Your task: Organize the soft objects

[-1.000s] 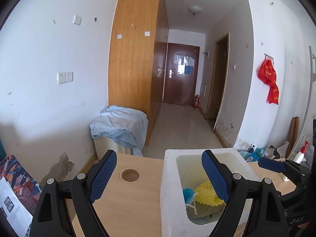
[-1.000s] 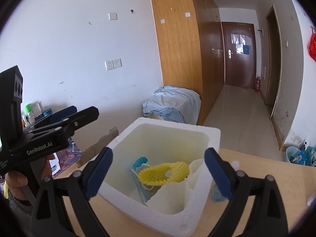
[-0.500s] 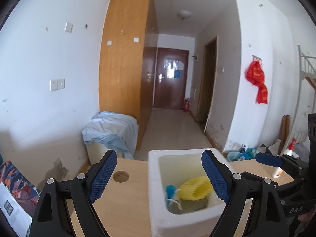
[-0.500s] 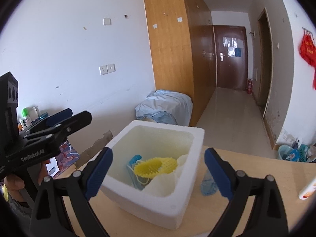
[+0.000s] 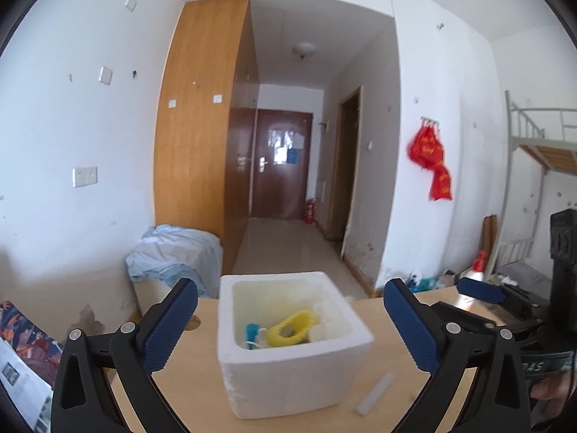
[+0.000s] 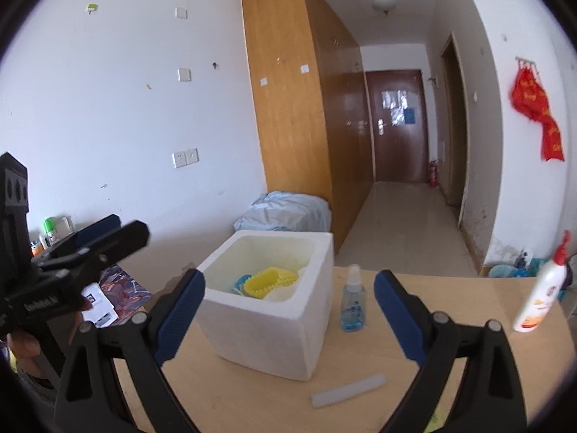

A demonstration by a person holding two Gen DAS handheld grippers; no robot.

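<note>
Box: a white square foam box (image 5: 288,371) stands open-topped on the light wooden desk (image 5: 389,357), between the two grippers' lines of sight.
Soft things: a yellow foam net sleeve (image 5: 288,328) lies inside the box beside a blue-and-white soft item (image 5: 251,335); other pale padding fills the rest.
Left gripper (image 5: 288,328): jaws spread wide, just widened, nothing between them.
Right gripper (image 6: 288,315): jaws released, empty; the box sits ahead, apart from both pads.
Beside the box: a clear bottle of blue liquid (image 6: 352,301) stands just right of it.
In front: a white foam strip (image 6: 348,390) lies flat on the desk.
Far right: a white spray bottle with a red nozzle (image 6: 542,288) stands well apart.
Behind: a bundle of pale blue cloth (image 6: 285,213) against the wall.
</note>
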